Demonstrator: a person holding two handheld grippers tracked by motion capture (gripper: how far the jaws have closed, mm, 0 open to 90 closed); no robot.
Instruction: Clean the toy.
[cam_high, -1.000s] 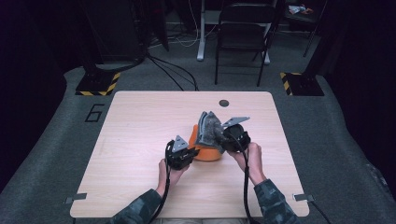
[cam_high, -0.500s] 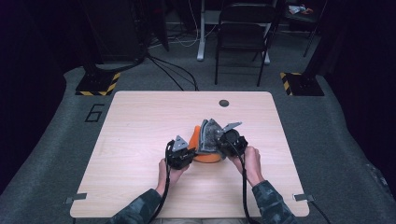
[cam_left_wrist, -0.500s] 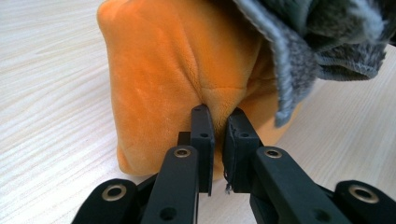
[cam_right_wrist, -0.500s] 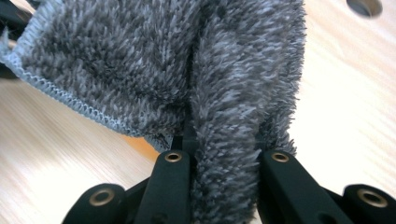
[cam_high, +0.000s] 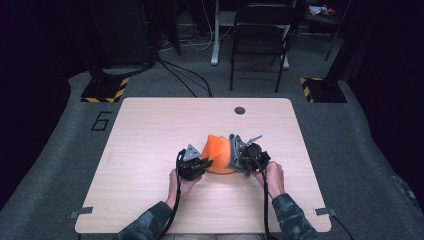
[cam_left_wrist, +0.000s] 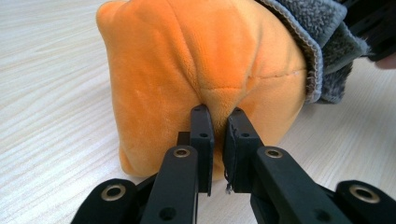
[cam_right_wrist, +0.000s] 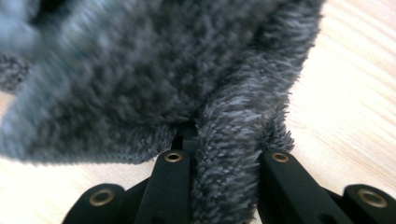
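Note:
An orange plush cushion (cam_high: 216, 152) lies on the wooden table (cam_high: 150, 130), a little in front of its middle. A grey fleece cover (cam_high: 234, 149) wraps the cushion's right side. My left gripper (cam_high: 202, 164) is at the cushion's left front. In the left gripper view it (cam_left_wrist: 218, 122) is shut on a pinched fold of the orange plush (cam_left_wrist: 196, 60), with the grey cover (cam_left_wrist: 322, 42) at the upper right. My right gripper (cam_high: 245, 159) stands at the cushion's right. In the right gripper view it (cam_right_wrist: 224, 140) is shut on a fold of the grey fleece (cam_right_wrist: 140, 70).
A small dark round hole (cam_high: 240, 110) sits in the table near its far edge. Behind the table stand a folding chair (cam_high: 260, 35) and two bases with yellow-black stripes (cam_high: 105, 90), (cam_high: 322, 89). Bare tabletop spreads to the left and right of the hands.
My right gripper has come down with the grey cover, which stood higher over the cushion and now lies against its right side. The left gripper has stayed put.

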